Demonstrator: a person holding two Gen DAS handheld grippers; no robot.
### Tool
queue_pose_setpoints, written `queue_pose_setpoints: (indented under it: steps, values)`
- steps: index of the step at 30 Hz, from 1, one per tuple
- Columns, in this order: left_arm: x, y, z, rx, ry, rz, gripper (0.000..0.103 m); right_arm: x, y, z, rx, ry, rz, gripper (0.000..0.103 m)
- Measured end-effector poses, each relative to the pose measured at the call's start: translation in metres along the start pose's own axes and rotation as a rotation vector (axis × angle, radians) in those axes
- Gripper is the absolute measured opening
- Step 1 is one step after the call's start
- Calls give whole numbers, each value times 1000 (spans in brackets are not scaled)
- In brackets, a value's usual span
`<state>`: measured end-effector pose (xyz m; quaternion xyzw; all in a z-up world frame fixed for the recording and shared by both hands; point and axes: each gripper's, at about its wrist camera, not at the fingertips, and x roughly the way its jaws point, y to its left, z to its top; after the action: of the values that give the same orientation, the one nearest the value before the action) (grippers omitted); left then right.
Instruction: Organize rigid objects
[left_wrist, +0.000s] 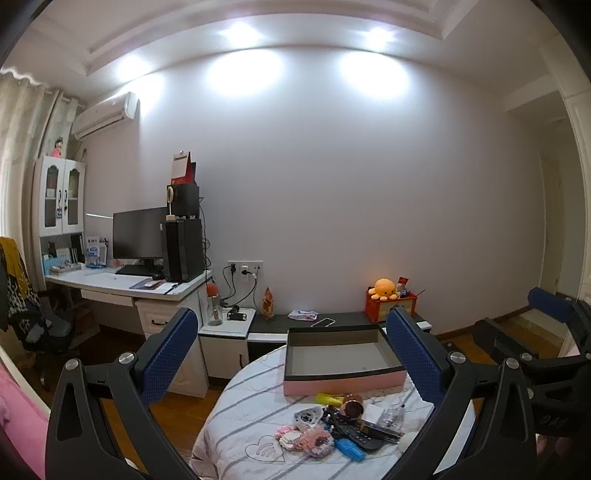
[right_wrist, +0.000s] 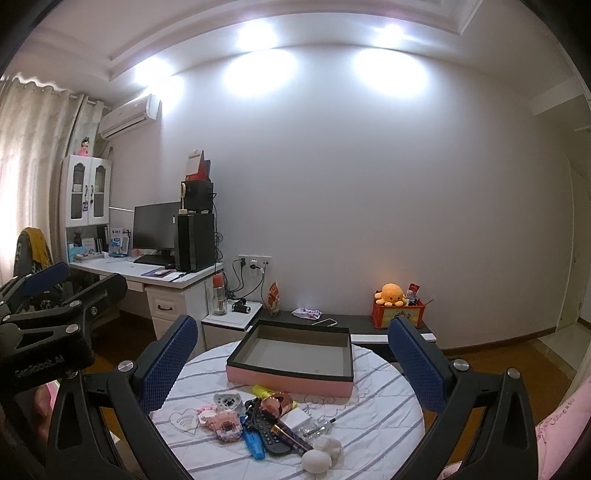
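A pink box with a dark rim (left_wrist: 341, 384) (right_wrist: 288, 380) stands empty at the far side of a round table with a striped white cloth (left_wrist: 240, 410) (right_wrist: 376, 413). In front of it lies a heap of small objects: a black remote (right_wrist: 275, 435), a blue stick (left_wrist: 351, 448) (right_wrist: 255, 445), a pink brick figure (left_wrist: 312, 441) (right_wrist: 225, 424), a copper jar (left_wrist: 352, 404) (right_wrist: 275, 404), a yellow piece (left_wrist: 328, 400) (right_wrist: 264, 390). My left gripper (left_wrist: 293, 363) is open above the table. My right gripper (right_wrist: 295, 363) is open too. Both are empty.
A white plush lump (right_wrist: 321, 456) lies at the table's near edge. Behind the table runs a low dark shelf (left_wrist: 273, 321) with an orange toy box (right_wrist: 400, 312) and a phone (left_wrist: 323, 322). A white desk (left_wrist: 122, 286) with a monitor stands left. Wooden floor surrounds the table.
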<state>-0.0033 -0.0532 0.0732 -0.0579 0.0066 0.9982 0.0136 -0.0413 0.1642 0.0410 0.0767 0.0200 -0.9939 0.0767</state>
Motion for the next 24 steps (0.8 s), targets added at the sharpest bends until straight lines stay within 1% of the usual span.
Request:
queue_pose_setpoints:
  steps: [9, 13, 24]
  values:
    - [11, -8, 3, 24, -57, -3, 103, 16, -7, 0, 10, 3, 3, 103]
    - [19, -10, 1, 14, -51, -17, 103, 18, -10, -1, 9, 3, -6, 103]
    - [34, -16, -9, 23, -39, -16, 103, 26, -12, 1, 4, 22, -20, 103]
